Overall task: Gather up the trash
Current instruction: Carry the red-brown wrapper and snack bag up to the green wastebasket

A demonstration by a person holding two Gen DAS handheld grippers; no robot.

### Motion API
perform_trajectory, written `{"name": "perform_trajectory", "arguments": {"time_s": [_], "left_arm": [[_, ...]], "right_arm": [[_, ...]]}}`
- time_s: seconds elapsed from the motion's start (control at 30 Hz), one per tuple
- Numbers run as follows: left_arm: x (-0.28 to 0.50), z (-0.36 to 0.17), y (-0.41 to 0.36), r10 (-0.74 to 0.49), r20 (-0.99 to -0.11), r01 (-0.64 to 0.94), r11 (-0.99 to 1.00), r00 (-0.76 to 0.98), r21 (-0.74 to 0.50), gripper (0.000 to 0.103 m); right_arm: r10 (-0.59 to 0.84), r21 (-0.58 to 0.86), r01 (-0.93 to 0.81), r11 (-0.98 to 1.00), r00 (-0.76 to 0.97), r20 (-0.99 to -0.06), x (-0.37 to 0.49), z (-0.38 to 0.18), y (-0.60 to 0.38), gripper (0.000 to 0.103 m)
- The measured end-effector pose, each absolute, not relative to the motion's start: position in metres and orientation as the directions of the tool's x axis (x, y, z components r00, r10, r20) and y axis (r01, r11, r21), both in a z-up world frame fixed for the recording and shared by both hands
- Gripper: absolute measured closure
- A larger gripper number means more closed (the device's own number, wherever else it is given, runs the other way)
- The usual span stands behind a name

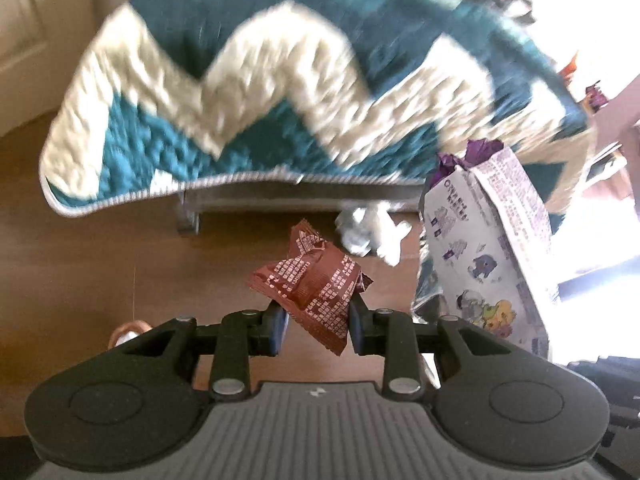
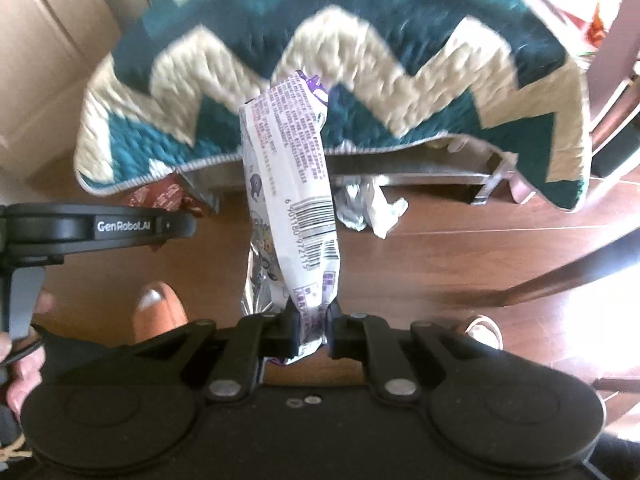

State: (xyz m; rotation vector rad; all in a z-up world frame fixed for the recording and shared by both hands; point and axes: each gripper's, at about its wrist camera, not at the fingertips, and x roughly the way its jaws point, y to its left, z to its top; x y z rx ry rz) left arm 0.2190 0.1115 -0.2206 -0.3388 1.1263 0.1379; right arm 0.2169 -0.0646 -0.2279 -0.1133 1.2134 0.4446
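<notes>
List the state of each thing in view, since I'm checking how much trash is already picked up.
left gripper: shut on the brown wrapper
brown wrapper: crumpled, held off the floor
right gripper: shut on the white and purple bag
white and purple bag: creased, held by one end
crumpled foil: lying on the floor, not yet collected
zigzag rug: draped over a low bench

A teal-and-cream zigzag blanket [image 1: 280, 92] drapes a low bench [image 2: 400, 172] on brown wood flooring [image 1: 100, 248], sunlit at right.
</notes>
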Motion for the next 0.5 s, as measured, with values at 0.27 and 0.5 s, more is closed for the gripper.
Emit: {"name": "perform_trajectory", "arguments": {"time_s": [0.27, 0.5], "left_arm": [[0.198, -0.125, 0.081, -0.088, -0.810, -0.179, 0.956, 0.580, -0.232, 0.073], [0.186, -0.047, 0.043, -0.094, -0.712, -0.084, 0.974, 0.696, -0.211, 0.073]], "right_arm": [[0.320, 0.177, -0.350, 0.920, 0.408, -0.855, 0.194, -0.148, -0.103, 0.093], [0.343, 0.193, -0.315, 0.929, 0.536, -0.771, 0.179, -0.078, -0.145, 0.093]]}}
